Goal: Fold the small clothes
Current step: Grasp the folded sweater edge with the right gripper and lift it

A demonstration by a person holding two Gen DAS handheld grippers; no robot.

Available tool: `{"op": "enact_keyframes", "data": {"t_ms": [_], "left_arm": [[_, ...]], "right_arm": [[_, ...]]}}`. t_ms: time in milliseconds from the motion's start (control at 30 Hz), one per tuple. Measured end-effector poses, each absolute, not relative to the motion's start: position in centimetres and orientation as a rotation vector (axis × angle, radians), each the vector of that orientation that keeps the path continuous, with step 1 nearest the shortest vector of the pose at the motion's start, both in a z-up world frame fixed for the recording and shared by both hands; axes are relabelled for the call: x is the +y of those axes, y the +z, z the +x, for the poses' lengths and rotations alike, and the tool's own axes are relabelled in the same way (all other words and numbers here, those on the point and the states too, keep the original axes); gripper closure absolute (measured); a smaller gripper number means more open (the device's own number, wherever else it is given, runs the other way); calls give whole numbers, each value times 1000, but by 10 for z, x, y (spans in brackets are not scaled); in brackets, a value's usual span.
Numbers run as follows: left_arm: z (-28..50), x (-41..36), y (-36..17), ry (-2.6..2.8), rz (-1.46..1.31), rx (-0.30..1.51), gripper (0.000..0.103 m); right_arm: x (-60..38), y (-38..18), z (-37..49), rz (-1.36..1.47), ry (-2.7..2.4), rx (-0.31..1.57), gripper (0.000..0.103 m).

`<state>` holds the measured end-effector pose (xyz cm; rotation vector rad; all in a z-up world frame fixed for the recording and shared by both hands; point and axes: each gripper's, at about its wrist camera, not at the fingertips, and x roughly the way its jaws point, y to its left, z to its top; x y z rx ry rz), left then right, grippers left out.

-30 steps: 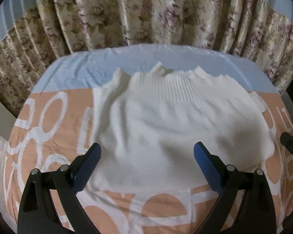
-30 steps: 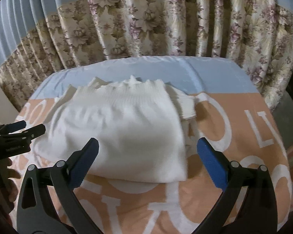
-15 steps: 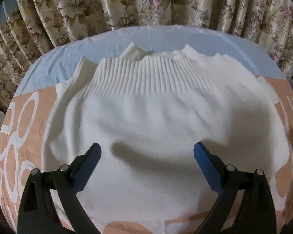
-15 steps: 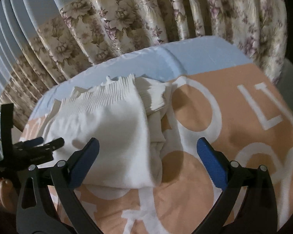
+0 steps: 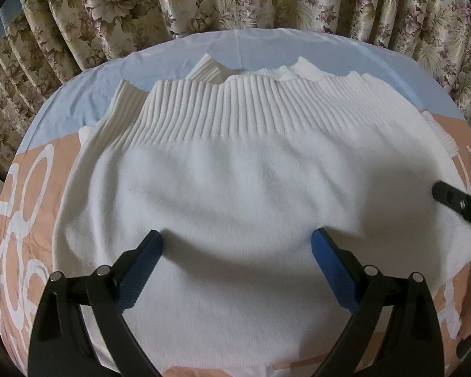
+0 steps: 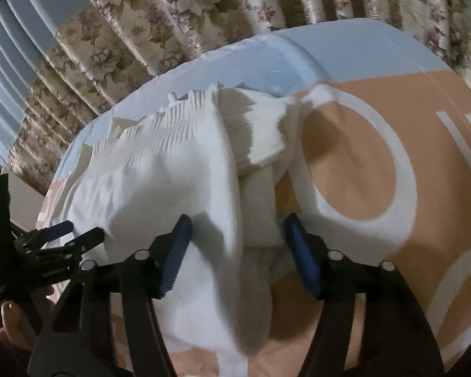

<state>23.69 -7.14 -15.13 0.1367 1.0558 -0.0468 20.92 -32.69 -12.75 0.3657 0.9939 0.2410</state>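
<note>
A white knit sweater (image 5: pixel 235 188) lies folded on the bed, ribbed hem toward the far side. My left gripper (image 5: pixel 237 242) is open, low over the sweater's middle, fingers straddling flat cloth. My right gripper (image 6: pixel 237 224) is open but narrower, its fingers on either side of the sweater's (image 6: pixel 160 169) thick right folded edge. The right gripper's finger shows at the right edge of the left wrist view (image 5: pixel 458 202). The left gripper shows at the left of the right wrist view (image 6: pixel 69 234).
The bed has an orange cover with white lettering (image 6: pixel 376 163) and a pale blue sheet (image 5: pixel 251 44) at the far end. Floral curtains (image 5: pixel 235 0) hang close behind the bed. The person's hand (image 6: pixel 12 317) shows at lower left.
Both grippers have moved forward and down onto the sweater. The right gripper swung to the sweater's right edge and its jaws have narrowed around the fold.
</note>
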Motion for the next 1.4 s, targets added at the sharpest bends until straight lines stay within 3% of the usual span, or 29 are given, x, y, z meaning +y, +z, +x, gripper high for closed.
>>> {"op": "enact_keyframes", "data": {"t_ms": [100, 333, 400, 533, 867, 1100, 1400], "left_arm": [[237, -71, -152, -47, 134, 1058, 5], [240, -70, -153, -45, 123, 1065, 2], [241, -71, -153, -46, 124, 1065, 1], [241, -71, -154, -44, 129, 1064, 1], [240, -62, -148, -101, 114, 1067, 1], [226, 44, -104, -44, 34, 993, 1], [213, 189, -89, 175, -54, 974, 1]], "right_arm": [[-323, -127, 219, 353, 245, 1031, 60], [-340, -133, 229, 541, 256, 1096, 54], [-338, -132, 231, 519, 244, 1099, 70], [-334, -123, 228, 499, 230, 1076, 80], [-258, -67, 223, 191, 142, 948, 83], [-199, -36, 232, 181, 202, 905, 83], [-66, -32, 244, 149, 412, 907, 84]]}}
